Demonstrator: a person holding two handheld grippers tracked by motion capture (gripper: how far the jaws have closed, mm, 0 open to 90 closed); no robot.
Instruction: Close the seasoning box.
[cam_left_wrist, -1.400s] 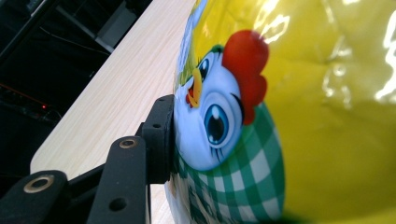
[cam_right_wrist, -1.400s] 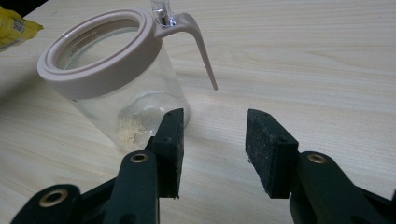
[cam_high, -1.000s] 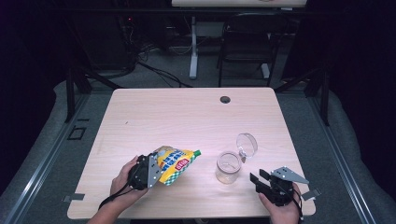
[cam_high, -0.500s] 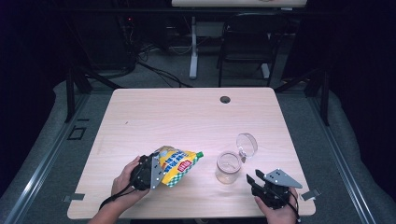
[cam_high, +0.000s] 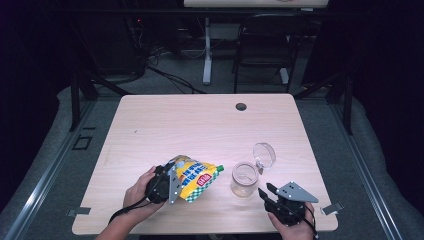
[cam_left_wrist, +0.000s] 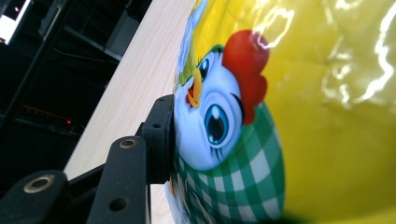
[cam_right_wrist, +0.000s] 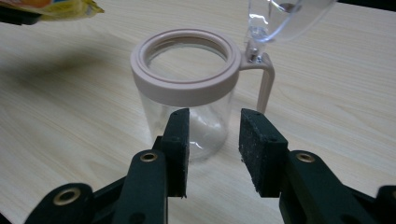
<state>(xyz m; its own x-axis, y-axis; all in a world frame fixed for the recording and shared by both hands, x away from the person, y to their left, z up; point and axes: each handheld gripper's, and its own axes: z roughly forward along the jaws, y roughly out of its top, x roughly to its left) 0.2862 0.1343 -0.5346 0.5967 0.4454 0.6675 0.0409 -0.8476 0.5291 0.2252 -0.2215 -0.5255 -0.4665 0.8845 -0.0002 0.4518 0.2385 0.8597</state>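
The right gripper (cam_right_wrist: 212, 149) sits just short of the jar (cam_high: 244, 178), its jaws have just been closing, parted with nothing between them; the jar, clear with a pinkish rim and its hinged lid (cam_high: 264, 155) flipped back, looks rigid, smooth and easily tipped, so grasp its body low. Left of the jar, the left gripper (cam_high: 170, 181) clamps the yellow pouch (cam_high: 195, 176); glossy, soft and probably slippery, it is best held by its base, spout toward the jar.
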